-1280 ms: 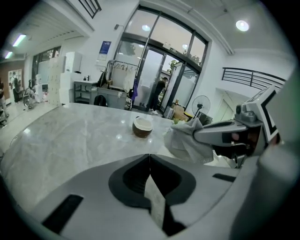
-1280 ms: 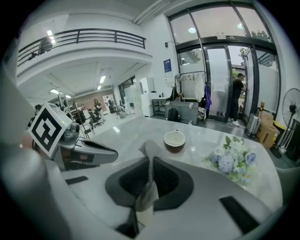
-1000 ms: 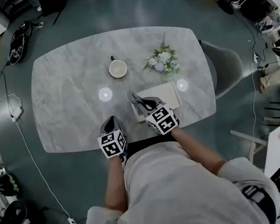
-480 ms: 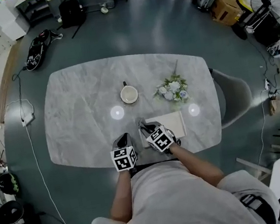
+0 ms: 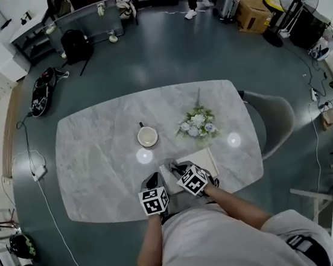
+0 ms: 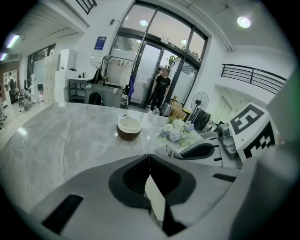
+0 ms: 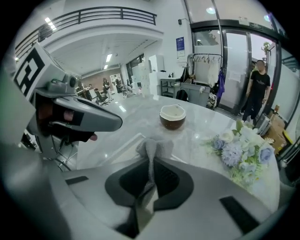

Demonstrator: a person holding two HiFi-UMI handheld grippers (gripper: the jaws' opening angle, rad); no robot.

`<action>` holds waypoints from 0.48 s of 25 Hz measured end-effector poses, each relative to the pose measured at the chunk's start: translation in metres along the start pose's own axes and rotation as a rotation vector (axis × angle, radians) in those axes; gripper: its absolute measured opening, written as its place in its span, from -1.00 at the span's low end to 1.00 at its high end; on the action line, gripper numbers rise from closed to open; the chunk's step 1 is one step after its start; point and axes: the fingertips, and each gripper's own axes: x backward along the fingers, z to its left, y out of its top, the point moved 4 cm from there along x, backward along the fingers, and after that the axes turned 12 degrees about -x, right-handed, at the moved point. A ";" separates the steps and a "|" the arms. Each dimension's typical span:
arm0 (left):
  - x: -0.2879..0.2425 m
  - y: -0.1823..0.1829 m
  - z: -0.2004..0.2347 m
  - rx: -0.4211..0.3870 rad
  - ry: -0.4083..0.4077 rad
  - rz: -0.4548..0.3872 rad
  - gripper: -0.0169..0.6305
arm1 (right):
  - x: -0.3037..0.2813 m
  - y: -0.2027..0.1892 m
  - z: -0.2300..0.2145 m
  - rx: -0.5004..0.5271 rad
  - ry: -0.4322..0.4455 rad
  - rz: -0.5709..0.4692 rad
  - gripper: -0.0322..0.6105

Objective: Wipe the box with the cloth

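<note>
The marble tabletop (image 5: 91, 163) is a rounded rectangle, pale grey with soft veining, and polished enough to throw back two round spots of light. At its near edge, just left of the middle, the left gripper (image 5: 153, 178) hovers with its smooth grey jaws pressed tip to tip; nothing is between them, and only a pale sliver of the surface below shows through the dark hollow behind the tips. Near the centre of the tabletop stands a round bowl (image 5: 147, 136), brown and glossy outside, cream inside.

To the right of the left gripper, the right gripper (image 7: 151, 161) has its jaws clamped on the cloth (image 7: 153, 146), a grey, nubbly, waffle-textured rag that bunches into a soft knot above the tips and trails down between them. The bunched end lies over the left end of the box (image 5: 199, 159), a flat, pale, sharp-edged rectangular slab near the near edge of the tabletop, right of the middle. Whether the rag presses on its top cannot be told.

Just beyond the box, to the right of the bowl, lies a loose posy of flowers (image 5: 197, 124), with white and bluish ruffled heads and green leaves. A grey moulded chair (image 5: 272, 116) curves against the right edge.
</note>
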 end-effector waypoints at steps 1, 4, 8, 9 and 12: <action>-0.002 0.002 -0.002 -0.007 -0.007 0.001 -0.88 | 0.002 -0.001 -0.004 -0.005 -0.014 -0.002 -0.79; -0.009 0.006 -0.011 -0.028 -0.030 0.005 -0.88 | 0.007 -0.006 -0.017 -0.033 -0.046 -0.006 -0.79; -0.016 0.012 -0.022 -0.054 -0.056 0.005 -0.88 | 0.013 -0.011 -0.026 -0.059 -0.058 -0.018 -0.79; -0.017 0.014 -0.026 -0.060 -0.063 0.005 -0.88 | 0.014 -0.012 -0.026 -0.059 -0.059 -0.023 -0.79; -0.021 0.018 -0.035 -0.083 -0.084 0.005 -0.88 | 0.016 -0.014 -0.027 -0.056 -0.062 -0.027 -0.79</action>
